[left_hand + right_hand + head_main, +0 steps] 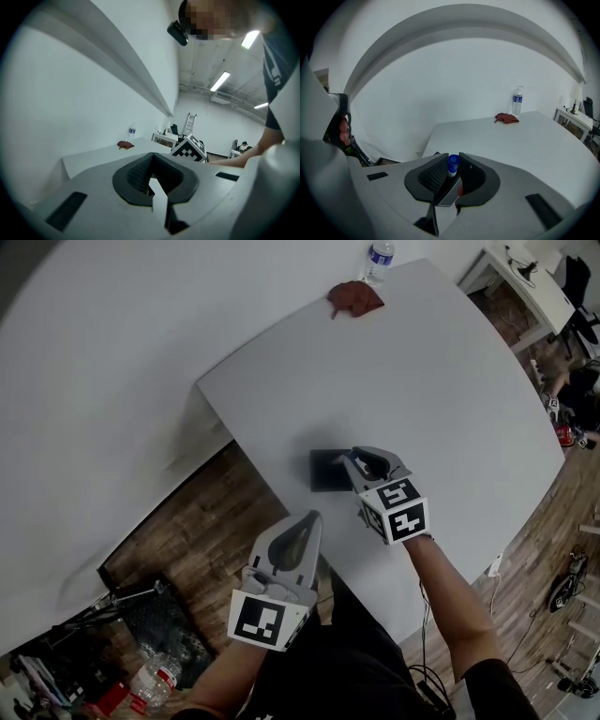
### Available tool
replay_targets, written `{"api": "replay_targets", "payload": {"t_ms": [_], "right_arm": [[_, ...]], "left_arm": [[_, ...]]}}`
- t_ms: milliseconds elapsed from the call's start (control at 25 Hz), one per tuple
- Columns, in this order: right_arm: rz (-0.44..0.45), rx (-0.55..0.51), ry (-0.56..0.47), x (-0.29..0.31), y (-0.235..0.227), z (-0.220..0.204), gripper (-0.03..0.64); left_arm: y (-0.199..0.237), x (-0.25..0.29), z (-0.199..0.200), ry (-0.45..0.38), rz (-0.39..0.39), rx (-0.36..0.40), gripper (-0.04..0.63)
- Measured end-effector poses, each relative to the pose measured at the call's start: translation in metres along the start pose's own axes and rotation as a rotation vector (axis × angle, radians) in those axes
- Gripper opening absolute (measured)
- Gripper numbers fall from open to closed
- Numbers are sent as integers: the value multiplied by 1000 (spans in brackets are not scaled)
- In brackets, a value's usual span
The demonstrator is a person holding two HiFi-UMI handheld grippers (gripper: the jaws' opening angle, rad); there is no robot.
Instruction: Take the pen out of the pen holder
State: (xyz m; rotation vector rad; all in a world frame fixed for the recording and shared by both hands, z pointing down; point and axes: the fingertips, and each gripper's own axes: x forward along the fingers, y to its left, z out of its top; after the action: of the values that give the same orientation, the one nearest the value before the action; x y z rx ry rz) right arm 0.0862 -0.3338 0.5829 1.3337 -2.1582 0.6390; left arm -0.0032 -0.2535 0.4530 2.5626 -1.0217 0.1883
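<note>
Gripping the blue-capped pen (453, 165) in my right tongs (452, 158), clenched just under the cap, I am judging the lift-out to be starting: the pen seems to be standing in the black pen holder (328, 471) near the table (450, 381) edge. I am needing a straight upward pull next, so the holder is not tipping. My left tongs (311, 521) are hanging shut and empty off the edge, steadying nothing. A water bottle (378, 259) and a reddish cloth (354, 298) are sitting well apart, blocking nothing
</note>
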Motion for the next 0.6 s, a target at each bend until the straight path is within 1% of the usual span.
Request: {"api": "replay_targets", "payload": {"t_ms": [200, 400, 600], "right_arm": [[3, 23, -33, -18, 5, 13, 74], [-4, 36, -88, -42, 9, 33, 72], [-11, 41, -141, -73, 16, 53, 72]], "left_arm": [[-7, -3, 12, -5, -12, 9, 6], [-15, -5, 23, -36, -33, 46, 6], [-28, -11, 38, -61, -52, 67, 6]]}}
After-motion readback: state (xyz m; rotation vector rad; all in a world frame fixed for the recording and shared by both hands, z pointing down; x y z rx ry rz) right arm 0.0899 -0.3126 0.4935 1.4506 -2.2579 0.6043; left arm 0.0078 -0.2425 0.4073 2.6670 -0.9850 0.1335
